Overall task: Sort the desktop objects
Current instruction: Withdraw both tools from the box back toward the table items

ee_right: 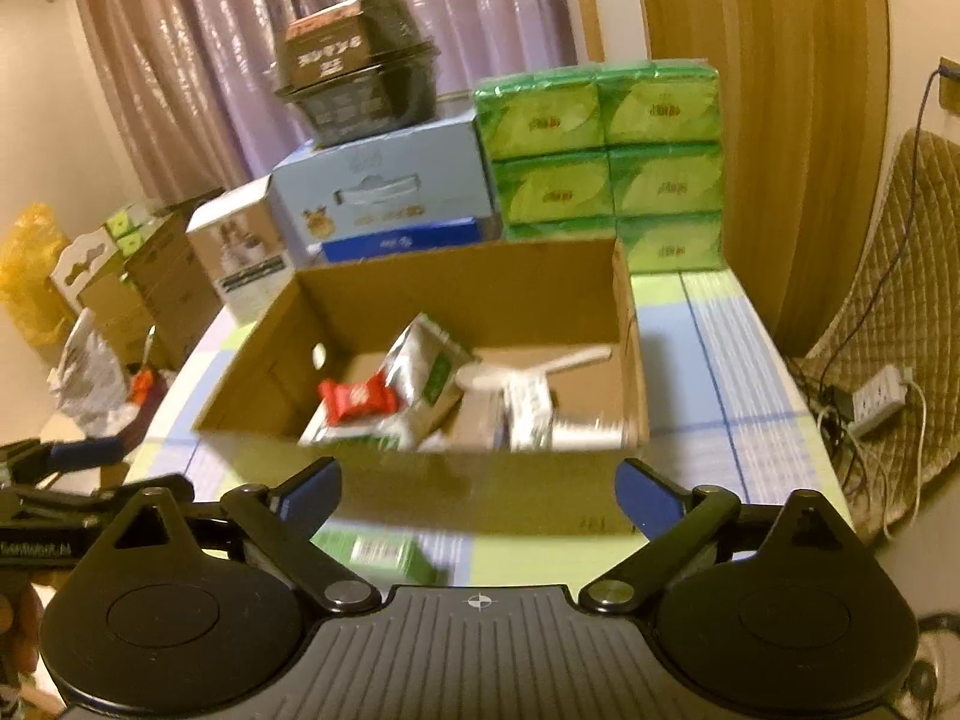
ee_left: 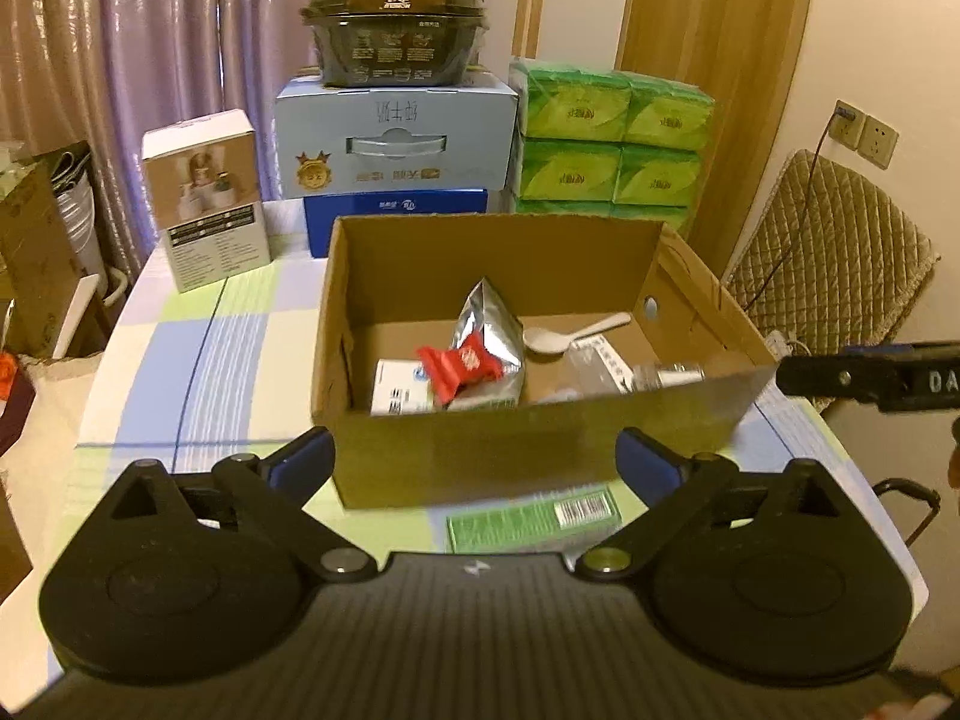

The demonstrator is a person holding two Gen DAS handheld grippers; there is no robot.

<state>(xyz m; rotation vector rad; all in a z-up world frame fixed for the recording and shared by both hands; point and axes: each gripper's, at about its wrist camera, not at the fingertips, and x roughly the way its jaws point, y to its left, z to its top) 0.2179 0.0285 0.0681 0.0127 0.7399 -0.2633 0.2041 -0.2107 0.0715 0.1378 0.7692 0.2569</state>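
The left gripper (ee_left: 477, 456) hangs low over the near edge of the bench (ee_left: 198, 360), its blue-tipped fingers (ee_left: 303, 456) spread wide with nothing between them. The right gripper (ee_right: 480, 489) is likewise released and empty, fingers far apart, at much the same height. In the left wrist view its black body shows at the right edge; in the right wrist view the left one shows at the left edge.

Just beyond the fingers a small green box (ee_left: 534, 519) lies flat on the checked cloth, close against the near wall of an open cardboard box (ee_left: 480, 450). In the right wrist view this green box (ee_right: 384, 555) sits low and left, blurred.

Inside the cardboard box (ee_right: 420, 480) things lie loosely together: a red wrapped sweet (ee_left: 465, 366) rests on a silver foil pouch (ee_left: 489, 330) that leans toward the left half, a white packet (ee_left: 399, 387) lies at the near left, a white plastic spoon (ee_left: 570, 333) lies toward the far right, and a clear bottle-like item (ee_left: 654, 375) lies at the near right, too blurred to name surely.

Behind the cardboard box, a white carton (ee_left: 207, 198) stands at far left, a pale blue carton (ee_left: 393, 141) sits on a dark blue one at centre, carrying a black food bowl (ee_left: 393, 18), and stacked green tissue packs (ee_left: 612, 144) stand at far right. Curtains (ee_left: 150, 30) hang behind.
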